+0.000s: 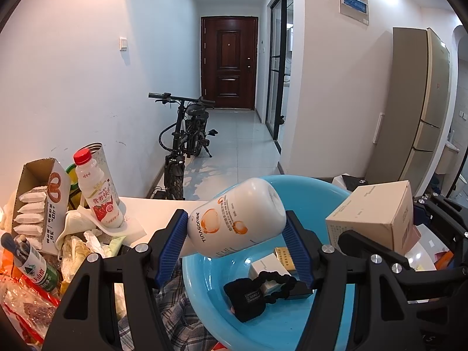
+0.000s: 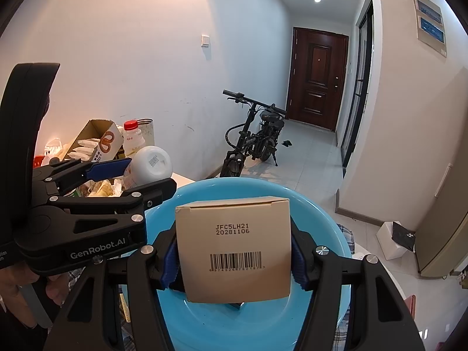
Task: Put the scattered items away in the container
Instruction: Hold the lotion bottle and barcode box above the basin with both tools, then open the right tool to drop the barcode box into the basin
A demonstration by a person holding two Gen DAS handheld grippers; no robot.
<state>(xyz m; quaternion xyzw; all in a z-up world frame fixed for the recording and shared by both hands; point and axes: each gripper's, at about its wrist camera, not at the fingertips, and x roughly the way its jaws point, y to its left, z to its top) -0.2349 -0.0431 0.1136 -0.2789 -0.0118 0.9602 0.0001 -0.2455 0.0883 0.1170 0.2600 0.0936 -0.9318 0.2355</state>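
My left gripper [image 1: 237, 234] is shut on a white bottle [image 1: 237, 219] with orange print, held tilted over the left rim of the blue basin [image 1: 307, 187]; the bottle also shows in the right wrist view [image 2: 152, 163]. My right gripper [image 2: 234, 251] is shut on a beige cardboard box [image 2: 234, 245] with a barcode, held above the basin [image 2: 321, 213]; the box also shows at the right of the left wrist view [image 1: 377, 216]. Inside the basin lie small boxes [image 1: 269, 266] and a black fabric item [image 1: 248, 298].
Left of the basin the table holds clutter: a red-capped drink bottle [image 1: 96, 190], an open carton of wrapped snacks [image 1: 38, 204], a green-label bottle [image 1: 32, 266], tissues and wrappers. A checked cloth [image 1: 172, 301] lies under the basin. A bicycle [image 1: 187, 134] stands in the hallway beyond.
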